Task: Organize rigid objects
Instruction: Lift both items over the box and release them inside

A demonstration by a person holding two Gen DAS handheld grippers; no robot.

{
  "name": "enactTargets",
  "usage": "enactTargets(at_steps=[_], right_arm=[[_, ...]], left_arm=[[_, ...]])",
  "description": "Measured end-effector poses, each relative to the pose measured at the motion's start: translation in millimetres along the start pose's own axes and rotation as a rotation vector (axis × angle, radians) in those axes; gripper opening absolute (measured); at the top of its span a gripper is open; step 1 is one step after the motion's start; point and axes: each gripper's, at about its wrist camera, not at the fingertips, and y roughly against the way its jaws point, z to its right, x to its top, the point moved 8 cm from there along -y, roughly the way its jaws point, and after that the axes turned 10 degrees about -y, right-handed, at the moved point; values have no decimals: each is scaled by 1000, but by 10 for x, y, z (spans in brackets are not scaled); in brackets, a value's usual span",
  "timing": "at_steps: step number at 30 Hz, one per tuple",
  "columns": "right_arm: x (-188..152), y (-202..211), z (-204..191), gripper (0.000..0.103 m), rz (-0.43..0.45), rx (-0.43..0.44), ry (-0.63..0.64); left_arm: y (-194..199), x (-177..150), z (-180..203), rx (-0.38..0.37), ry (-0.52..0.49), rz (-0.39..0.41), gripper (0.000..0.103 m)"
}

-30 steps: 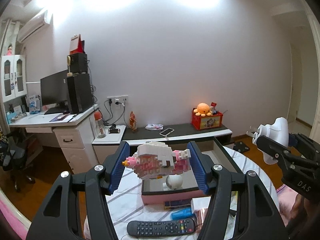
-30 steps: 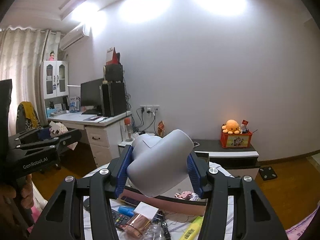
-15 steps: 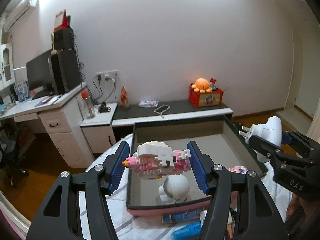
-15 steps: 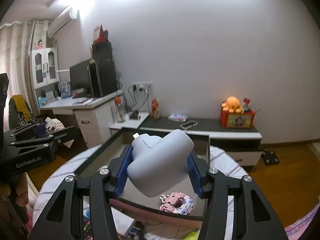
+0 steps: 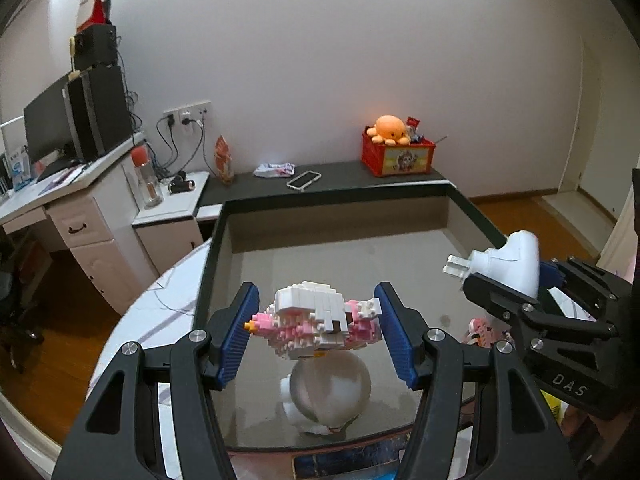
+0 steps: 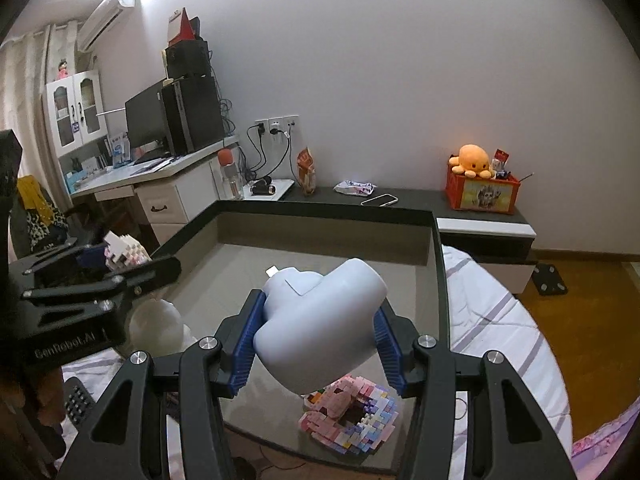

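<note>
Blue pads of left gripper [image 5: 316, 330] pinching pink-and-white brick figure [image 5: 316, 326], tilted downward over open tray [image 5: 464, 216], above white round object [image 5: 330, 396]. Right gripper [image 6: 316, 338] alongside, same downward tilt, clamped on white plug adapter [image 6: 320, 320] over tray.

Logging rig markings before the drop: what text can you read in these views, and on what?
"DAS": on the right gripper body, seen from the left wrist.
"GenRobot.AI": on the left gripper body, seen from the right wrist.
Picture label on the red crate: too small to read.
</note>
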Motion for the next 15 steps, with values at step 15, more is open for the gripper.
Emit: enactTargets(at_steps=[15], right_arm=[[117,381,-65,81,78,3,-24]], left_arm=[[485,18,-180,82,26,63,102]])
